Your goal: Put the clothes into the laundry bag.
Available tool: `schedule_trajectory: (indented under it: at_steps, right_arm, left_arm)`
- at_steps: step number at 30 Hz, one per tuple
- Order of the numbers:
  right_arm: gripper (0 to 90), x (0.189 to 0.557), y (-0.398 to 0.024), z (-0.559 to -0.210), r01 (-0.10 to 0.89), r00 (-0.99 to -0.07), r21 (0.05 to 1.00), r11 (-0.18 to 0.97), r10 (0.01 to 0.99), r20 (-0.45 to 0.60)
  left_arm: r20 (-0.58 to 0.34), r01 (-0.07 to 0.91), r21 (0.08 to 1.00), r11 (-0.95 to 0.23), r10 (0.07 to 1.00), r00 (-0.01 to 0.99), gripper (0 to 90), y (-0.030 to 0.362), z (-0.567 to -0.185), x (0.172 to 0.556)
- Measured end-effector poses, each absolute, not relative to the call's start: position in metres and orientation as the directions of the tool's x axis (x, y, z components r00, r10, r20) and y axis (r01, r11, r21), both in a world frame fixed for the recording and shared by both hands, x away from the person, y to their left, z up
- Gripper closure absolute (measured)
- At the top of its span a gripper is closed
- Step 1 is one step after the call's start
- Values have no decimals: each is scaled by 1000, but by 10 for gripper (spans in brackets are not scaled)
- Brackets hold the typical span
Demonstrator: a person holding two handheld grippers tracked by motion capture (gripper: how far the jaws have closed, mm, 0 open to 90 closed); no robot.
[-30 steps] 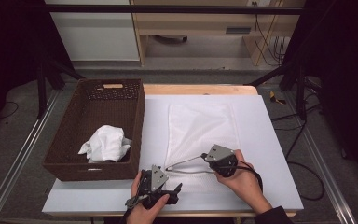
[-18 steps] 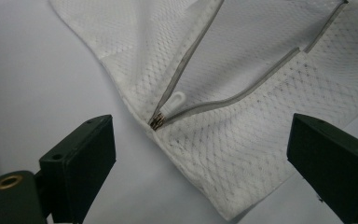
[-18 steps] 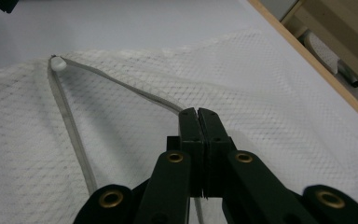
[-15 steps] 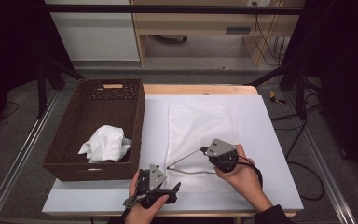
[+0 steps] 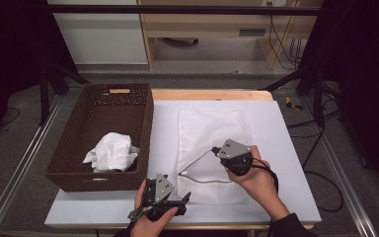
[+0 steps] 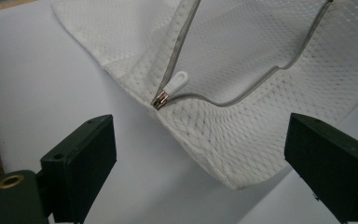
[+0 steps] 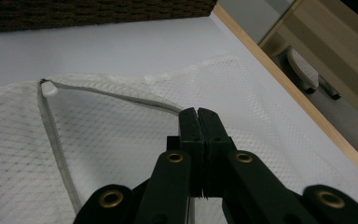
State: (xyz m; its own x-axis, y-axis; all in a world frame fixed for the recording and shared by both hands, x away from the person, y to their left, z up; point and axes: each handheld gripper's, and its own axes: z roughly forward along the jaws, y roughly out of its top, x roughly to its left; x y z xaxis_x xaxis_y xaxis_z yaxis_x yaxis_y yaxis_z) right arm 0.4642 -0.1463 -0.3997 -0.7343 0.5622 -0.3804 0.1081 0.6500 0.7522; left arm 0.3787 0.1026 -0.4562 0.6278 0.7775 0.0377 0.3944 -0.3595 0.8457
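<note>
A white mesh bag [image 5: 214, 148] lies flat in the middle of the table [image 5: 286, 148], its zipper [image 6: 168, 91] partly undone.

The right gripper [image 5: 225, 157] is clenched on the raised zipper edge; the left gripper [image 5: 175, 200] hangs released at the near edge, facing the zipper. The bag looks light, soft and limp — best held by the stiffer zipper tape or pull. A basket [image 5: 143, 128] with a crumpled cloth [image 5: 111, 152] sits left; bare table lies right.
</note>
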Motion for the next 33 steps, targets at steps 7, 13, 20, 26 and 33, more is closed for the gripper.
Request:
schedule_trajectory:
  at_steps: [7,13,20,26,33]
  right_arm:
    - [899,459,-140,-397,96,-749,755,649,547,-375]
    - [899,456,-140,-398,96,-749,756,647,547,-373]
    - [898,453,-147,-406,97,-756,759,643,544,-364]
    - [898,450,-151,-410,94,-762,764,638,540,-358]
    - [898,453,-156,-412,104,-758,772,627,552,-346]
  left_arm:
    - [31,395,850,-349,782,623,99,106,-453,379]
    - [18,388,856,-341,771,637,98,108,-443,377]
    - [31,366,862,-350,758,651,67,126,-378,376]
    - [179,391,795,-463,796,578,60,172,-334,411]
    - [175,510,750,-421,870,461,69,228,-320,460]
